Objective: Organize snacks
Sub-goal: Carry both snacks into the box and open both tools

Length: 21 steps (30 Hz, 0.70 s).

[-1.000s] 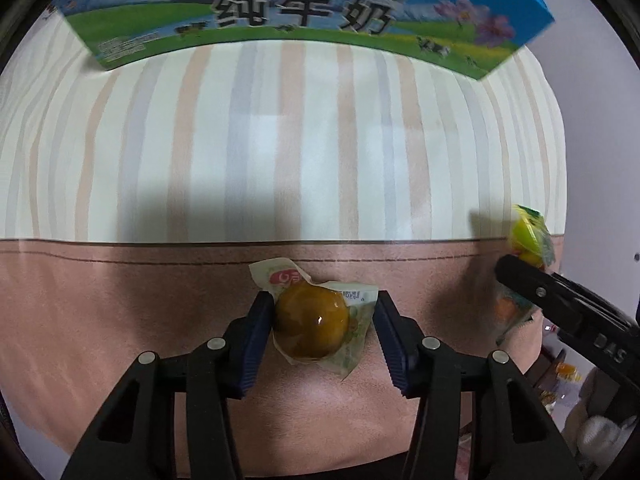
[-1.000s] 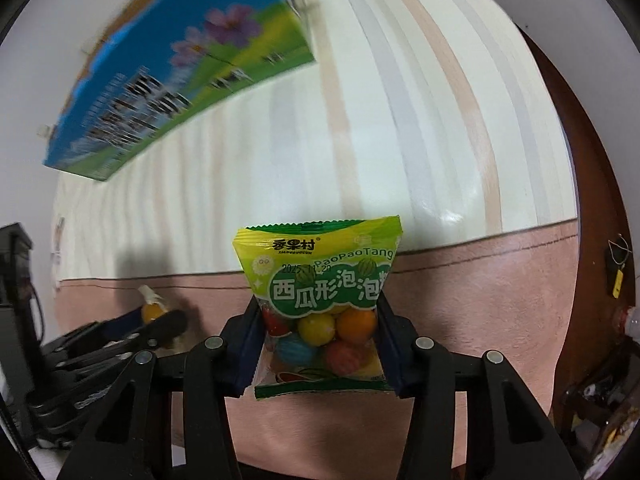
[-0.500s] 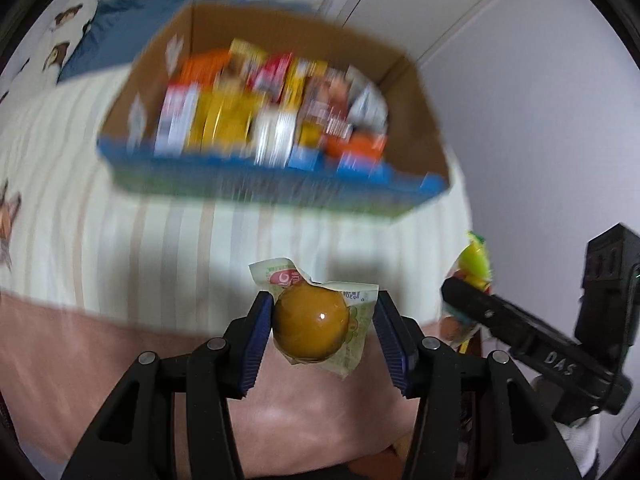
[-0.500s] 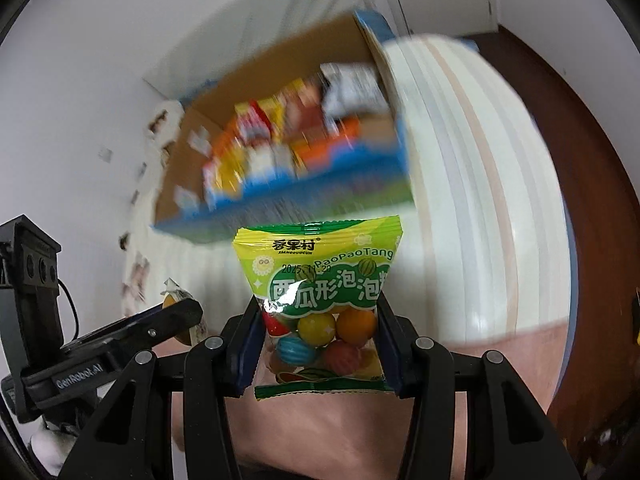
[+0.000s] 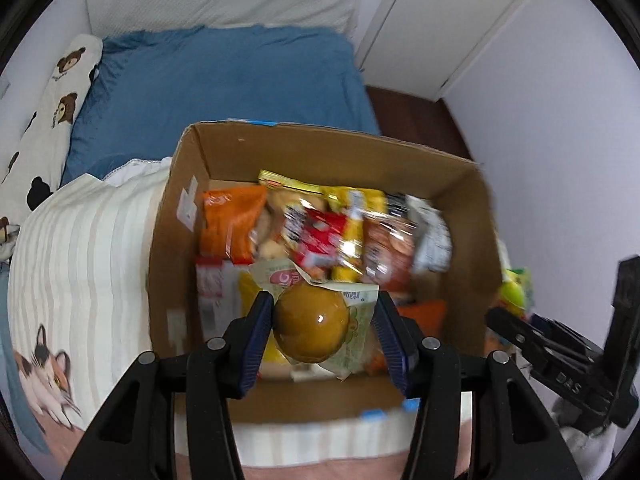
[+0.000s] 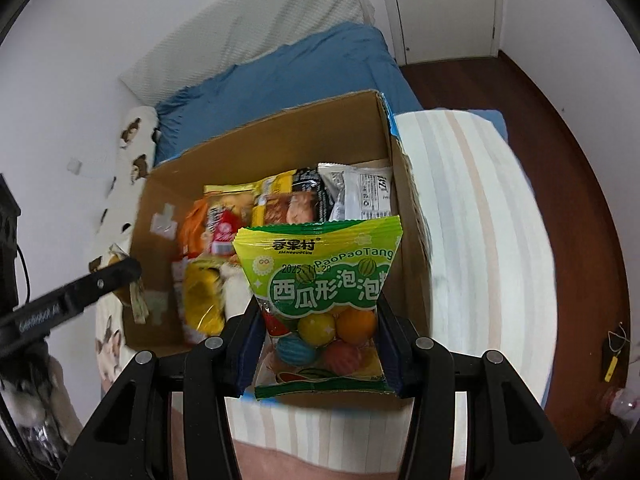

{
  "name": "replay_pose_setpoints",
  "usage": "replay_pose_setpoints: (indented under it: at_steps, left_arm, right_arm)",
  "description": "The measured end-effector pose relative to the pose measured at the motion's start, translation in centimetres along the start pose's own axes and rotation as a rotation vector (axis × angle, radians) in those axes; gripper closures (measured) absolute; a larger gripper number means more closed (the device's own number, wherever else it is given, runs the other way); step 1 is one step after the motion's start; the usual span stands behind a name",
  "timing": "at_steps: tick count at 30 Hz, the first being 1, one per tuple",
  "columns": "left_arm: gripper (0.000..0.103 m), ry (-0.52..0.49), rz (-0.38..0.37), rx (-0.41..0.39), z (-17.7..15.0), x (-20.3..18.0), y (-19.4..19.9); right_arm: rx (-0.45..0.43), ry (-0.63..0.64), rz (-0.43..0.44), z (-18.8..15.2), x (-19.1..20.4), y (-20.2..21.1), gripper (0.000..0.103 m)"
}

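Striped cream bedspread lay under the open brown cardboard box, which was packed with assorted snack packets. Over the box's near edge my right gripper clenched a green and yellow bag of coloured gumballs, the bag standing upright between the blue pads with its top well above them. My left gripper was clamped on a round brown sweet in a clear wrapper, held above the box's near-left part, pads pressing the wrapper on both sides.
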<state>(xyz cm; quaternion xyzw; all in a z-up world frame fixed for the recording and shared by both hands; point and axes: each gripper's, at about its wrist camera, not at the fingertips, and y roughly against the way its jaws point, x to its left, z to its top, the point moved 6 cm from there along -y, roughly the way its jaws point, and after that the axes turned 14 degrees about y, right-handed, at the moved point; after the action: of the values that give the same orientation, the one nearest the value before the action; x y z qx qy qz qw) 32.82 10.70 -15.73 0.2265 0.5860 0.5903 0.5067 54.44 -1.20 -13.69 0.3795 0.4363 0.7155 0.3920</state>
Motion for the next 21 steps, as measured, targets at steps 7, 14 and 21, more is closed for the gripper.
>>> replay_pose_setpoints:
  at_steps: [7,14,21]
  left_arm:
    - [0.053,0.028,0.063,0.12,3.9,2.2,-6.6]
    - [0.033,0.058,0.084,0.142,4.7,3.6,-8.2]
    - [0.012,0.013,0.08,0.077,4.0,2.9,-7.3]
  right_arm:
    - [0.076,-0.031,0.011,1.0,-0.7,-4.4,0.05]
    - [0.097,-0.068,0.011,0.9,-1.5,-5.8,0.01]
    - [0.114,-0.017,-0.057,0.8,-0.5,-5.9,0.004]
